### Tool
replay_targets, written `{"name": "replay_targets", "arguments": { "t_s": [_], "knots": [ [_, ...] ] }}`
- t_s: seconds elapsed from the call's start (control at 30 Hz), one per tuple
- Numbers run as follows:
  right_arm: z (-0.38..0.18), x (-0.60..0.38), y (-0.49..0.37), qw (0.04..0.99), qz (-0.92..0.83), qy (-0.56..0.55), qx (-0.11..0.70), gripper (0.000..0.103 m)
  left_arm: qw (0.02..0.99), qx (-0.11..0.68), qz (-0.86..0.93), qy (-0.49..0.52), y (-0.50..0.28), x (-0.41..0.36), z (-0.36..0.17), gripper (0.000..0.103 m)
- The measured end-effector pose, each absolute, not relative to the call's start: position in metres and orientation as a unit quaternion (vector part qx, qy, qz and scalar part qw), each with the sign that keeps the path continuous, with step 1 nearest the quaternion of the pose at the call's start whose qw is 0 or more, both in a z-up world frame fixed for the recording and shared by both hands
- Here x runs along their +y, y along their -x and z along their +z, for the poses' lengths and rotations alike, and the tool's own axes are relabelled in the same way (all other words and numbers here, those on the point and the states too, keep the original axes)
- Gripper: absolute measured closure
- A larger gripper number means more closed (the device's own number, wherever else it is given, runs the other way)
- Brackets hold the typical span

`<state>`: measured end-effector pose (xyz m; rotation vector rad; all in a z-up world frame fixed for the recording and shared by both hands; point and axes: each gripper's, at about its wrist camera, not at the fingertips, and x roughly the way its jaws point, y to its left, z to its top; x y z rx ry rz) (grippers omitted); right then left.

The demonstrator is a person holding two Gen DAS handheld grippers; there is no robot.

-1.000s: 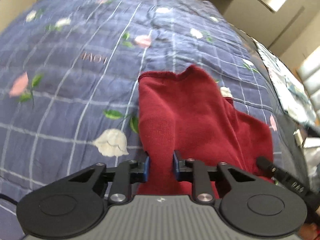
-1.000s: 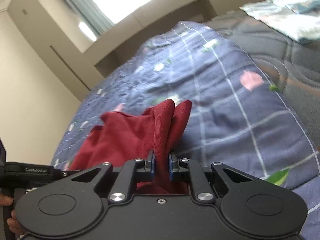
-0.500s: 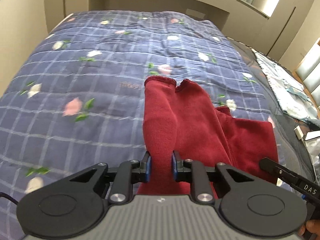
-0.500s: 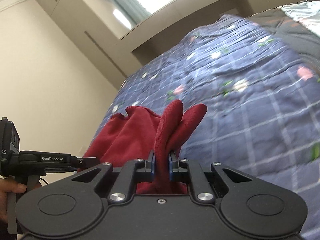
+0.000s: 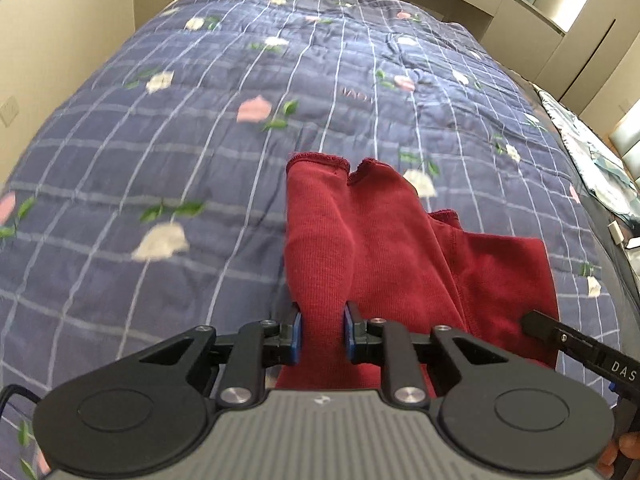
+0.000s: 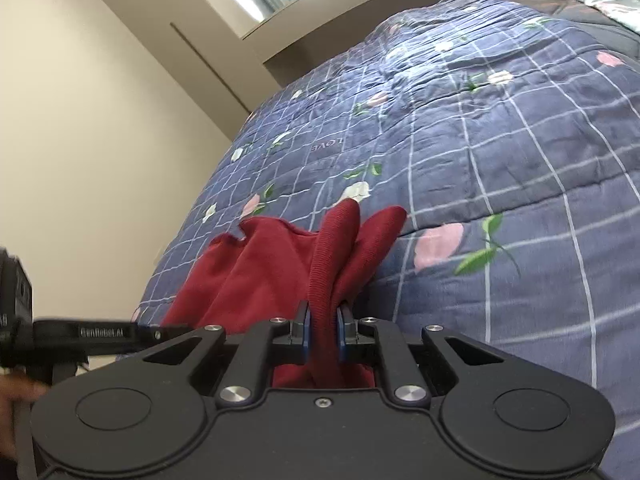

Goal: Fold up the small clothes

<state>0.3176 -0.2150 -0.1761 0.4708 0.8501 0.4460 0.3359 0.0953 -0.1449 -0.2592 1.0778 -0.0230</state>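
Left gripper (image 5: 322, 338) tilts steeply down, blue pads (image 5: 296, 338) clamped on a thick fold of red cloth (image 5: 360, 248). Right gripper (image 6: 322, 336) points shallower, jaws nearly together, pinching a narrow ribbed fold of the same cloth. Each gripper's finger shows at the edge of the other's view. A fingertip of the right hand (image 5: 628, 446) shows bottom right in the left view; the left hand (image 6: 14, 396) is blurred at the far left of the right view.

"love" on quilt (image 6: 460, 152), "genrobot.ai" on left gripper (image 6: 102, 332)
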Motion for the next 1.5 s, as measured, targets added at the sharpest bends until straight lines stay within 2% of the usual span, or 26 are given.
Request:
{"name": "replay_targets", "arguments": {
  "t_s": [0.13, 0.2, 0.37, 0.4, 0.47, 0.53, 0.57, 0.6, 0.63, 0.7, 0.73, 0.8, 0.87, 1.13, 1.5],
  "knots": [
    [-0.182, -0.218, -0.315, 0.869, 0.197, -0.229, 0.393, 0.088, 0.861, 0.493, -0.011, 0.127, -0.322, 0.099, -0.159, 0.078],
    [-0.184, -0.220, -0.314, 0.872, 0.196, -0.228, 0.386, 0.084, 0.863, 0.487, -0.012, 0.132, -0.320, 0.102, -0.163, 0.075],
    [-0.185, -0.217, -0.307, 0.887, 0.197, -0.196, 0.369, 0.078, 0.869, 0.478, 0.007, 0.129, -0.313, 0.104, -0.167, 0.056],
    [-0.186, -0.217, -0.307, 0.889, 0.199, -0.193, 0.366, 0.072, 0.872, 0.474, 0.009, 0.127, -0.311, 0.104, -0.167, 0.054],
    [-0.186, -0.216, -0.304, 0.894, 0.203, -0.182, 0.356, 0.065, 0.874, 0.470, 0.016, 0.121, -0.305, 0.102, -0.167, 0.037],
    [-0.185, -0.215, -0.299, 0.900, 0.204, -0.172, 0.346, 0.054, 0.878, 0.464, 0.025, 0.114, -0.298, 0.100, -0.165, 0.025],
    [-0.185, -0.214, -0.297, 0.903, 0.204, -0.169, 0.338, 0.044, 0.882, 0.458, 0.029, 0.110, -0.294, 0.099, -0.164, 0.018],
    [-0.184, -0.214, -0.295, 0.907, 0.204, -0.165, 0.330, 0.035, 0.884, 0.454, 0.031, 0.105, -0.290, 0.098, -0.161, 0.015],
    [-0.183, -0.214, -0.291, 0.911, 0.205, -0.160, 0.319, 0.032, 0.888, 0.448, 0.036, 0.098, -0.286, 0.097, -0.159, 0.011],
    [-0.179, -0.213, -0.284, 0.920, 0.206, -0.152, 0.298, 0.018, 0.895, 0.435, 0.048, 0.085, -0.276, 0.096, -0.155, 0.006],
    [-0.176, -0.213, -0.280, 0.923, 0.205, -0.150, 0.289, 0.015, 0.899, 0.428, 0.056, 0.077, -0.271, 0.095, -0.153, 0.002],
    [-0.170, -0.213, -0.269, 0.929, 0.208, -0.147, 0.267, 0.006, 0.906, 0.413, 0.070, 0.065, -0.259, 0.094, -0.149, 0.001],
    [-0.163, -0.213, -0.257, 0.935, 0.211, -0.143, 0.248, 0.001, 0.910, 0.403, 0.076, 0.059, -0.250, 0.092, -0.145, 0.001],
    [-0.126, -0.209, -0.178, 0.957, 0.204, -0.096, 0.185, 0.001, 0.939, 0.331, 0.078, 0.055, -0.190, 0.086, -0.121, 0.000],
    [-0.081, -0.220, -0.053, 0.967, 0.185, -0.086, 0.153, 0.001, 0.957, 0.276, 0.071, 0.063, -0.076, 0.078, -0.092, 0.000]
  ]
}}
